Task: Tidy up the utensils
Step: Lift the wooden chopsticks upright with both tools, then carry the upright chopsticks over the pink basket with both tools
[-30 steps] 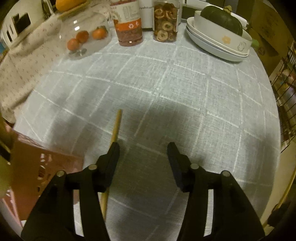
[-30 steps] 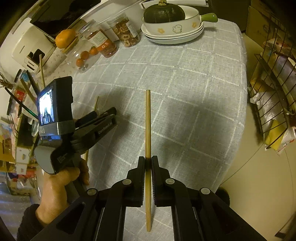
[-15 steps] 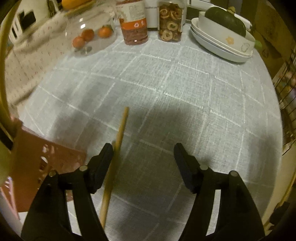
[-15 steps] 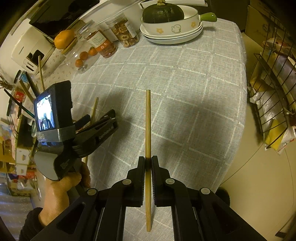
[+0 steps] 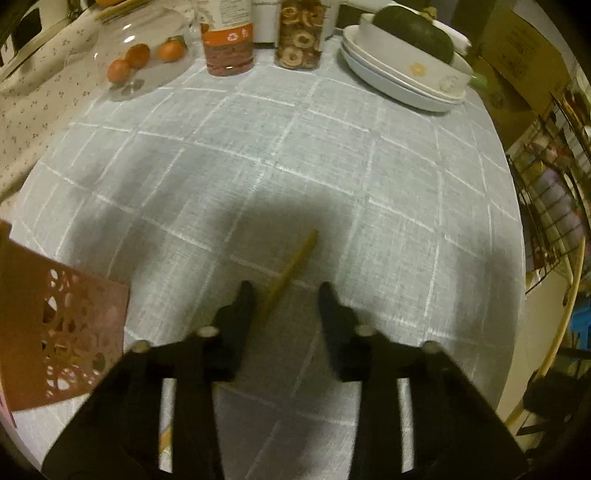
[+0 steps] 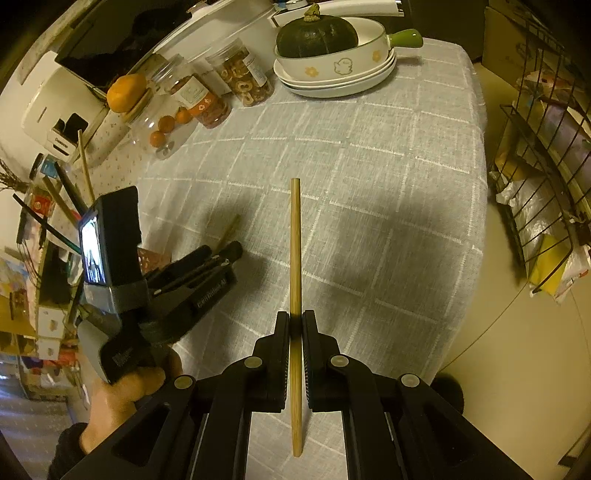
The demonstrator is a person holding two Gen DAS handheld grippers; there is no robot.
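Step in hand, as I read it: picking up the 2nd stick, w/ the 1st already secured. Right tongs (image 6: 295, 325) are clenched on a plain pale bamboo chopstick (image 6: 295, 251), gripped approx. mid-length, lifted clear of the grey checked-cloth worktop (image 6: 388, 184). Its long axis runs straight fwd along the tong fingers: far tip points away toward the stacked white dishes w/ the dark green squash (image 6: 317, 35), near end sticks out back under the tongs.

Left tongs (image 5: 284, 291) are spread, grasping nothing, set low over a second bamboo chopstick (image 5: 295, 264) lying flat on the cloth. That one lies diagonally: far tip points fwd and to the right, near end runs back under the left finger (image 5: 240, 302). So it sits between the fingers but skewed, closer to the left one.

A reddish-brown perforated utensil holder (image 5: 66, 332) stands at the left edge, near the tongs; probably the drop-off, can't confirm.

Next move, imo: twist the left tongs so the fingers straddle the stick square-on, lower till the tips nearly meet the cloth, then squeeze. Thin round stick on fabric may roll or skid out if pinched askew
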